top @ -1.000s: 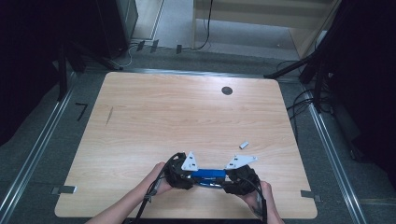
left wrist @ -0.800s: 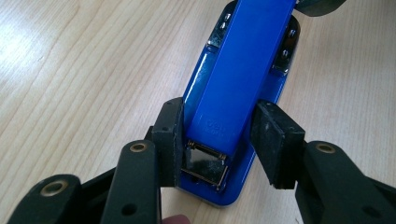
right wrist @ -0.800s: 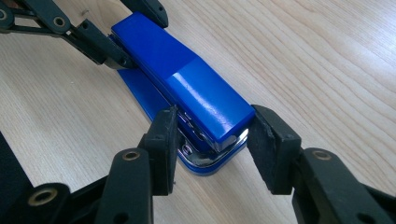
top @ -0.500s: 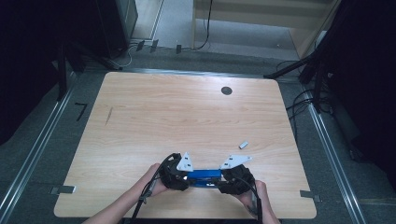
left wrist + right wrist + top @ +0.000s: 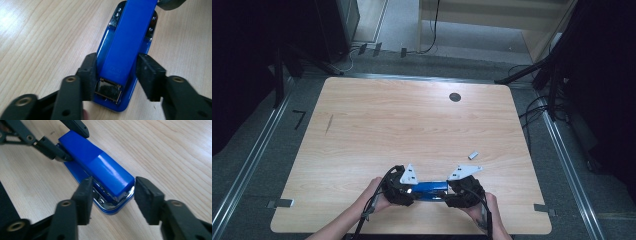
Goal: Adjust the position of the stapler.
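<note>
High view: blue stapler (image 5: 430, 188) lies flat near the desk's (image 5: 412, 125) near edge, a bit right of centre, long axis parallel to that edge. Left gripper (image 5: 404, 187) at one end, right gripper (image 5: 462, 190) at the other. Small pale piece (image 5: 473, 155) sits apart, toward the right edge.

Left gripper view: jaws have just been opening. Hinge end of the stapler (image 5: 122, 57) sits between the pads; left pad (image 5: 87, 75) touching or just off the base, can't tell which; right pad (image 5: 147, 75) clearly off. No clamp here.

Right gripper view: jaws also just been opening. Stapling nose (image 5: 110, 182) sits between them, gap on both sides, nothing held. Stapler points nose-first toward this gripper, hinge end toward the left gripper (image 5: 50, 145).

Looks like a release or re-grip. To do it well: open both evenly, back out straight along the long axis so no pad drags the base and twists it. If re-gripping, centre the pads on the flat sides, not the chrome nose
</note>
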A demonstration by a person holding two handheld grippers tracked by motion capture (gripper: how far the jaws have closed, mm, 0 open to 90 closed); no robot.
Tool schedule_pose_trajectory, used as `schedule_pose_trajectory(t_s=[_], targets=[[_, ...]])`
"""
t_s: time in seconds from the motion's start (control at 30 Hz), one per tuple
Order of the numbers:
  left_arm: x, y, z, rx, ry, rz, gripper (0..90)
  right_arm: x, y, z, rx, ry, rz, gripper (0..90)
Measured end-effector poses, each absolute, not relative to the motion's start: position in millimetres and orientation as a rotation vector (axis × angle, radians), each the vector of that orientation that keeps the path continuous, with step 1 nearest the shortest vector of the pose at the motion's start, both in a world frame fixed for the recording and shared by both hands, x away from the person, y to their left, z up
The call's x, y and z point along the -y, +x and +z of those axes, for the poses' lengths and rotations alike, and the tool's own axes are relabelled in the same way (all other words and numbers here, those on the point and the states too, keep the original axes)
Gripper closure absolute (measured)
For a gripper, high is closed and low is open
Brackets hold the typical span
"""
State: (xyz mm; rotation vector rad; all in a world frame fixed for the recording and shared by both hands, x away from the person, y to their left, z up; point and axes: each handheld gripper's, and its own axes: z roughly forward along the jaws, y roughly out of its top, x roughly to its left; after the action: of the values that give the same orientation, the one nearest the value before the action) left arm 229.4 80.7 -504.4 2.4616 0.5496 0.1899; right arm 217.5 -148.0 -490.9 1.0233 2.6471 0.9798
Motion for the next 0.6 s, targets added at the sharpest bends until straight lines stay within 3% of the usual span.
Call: schedule_pose_trajectory(t_s=[0.33, 0.6], targets=[[-79.3, 233.8, -500.5, -0.569, 2.441, 0.204, 23.6, 165.5, 216.9, -486.7, -2.602, 1.095, 0.988, 26.4], [-71.0, 236.9, -496.5, -0.608, 2.403, 0.198, 13.7, 173.7, 214.3, -484.3, -2.590, 1.114, 0.952, 13.4]])
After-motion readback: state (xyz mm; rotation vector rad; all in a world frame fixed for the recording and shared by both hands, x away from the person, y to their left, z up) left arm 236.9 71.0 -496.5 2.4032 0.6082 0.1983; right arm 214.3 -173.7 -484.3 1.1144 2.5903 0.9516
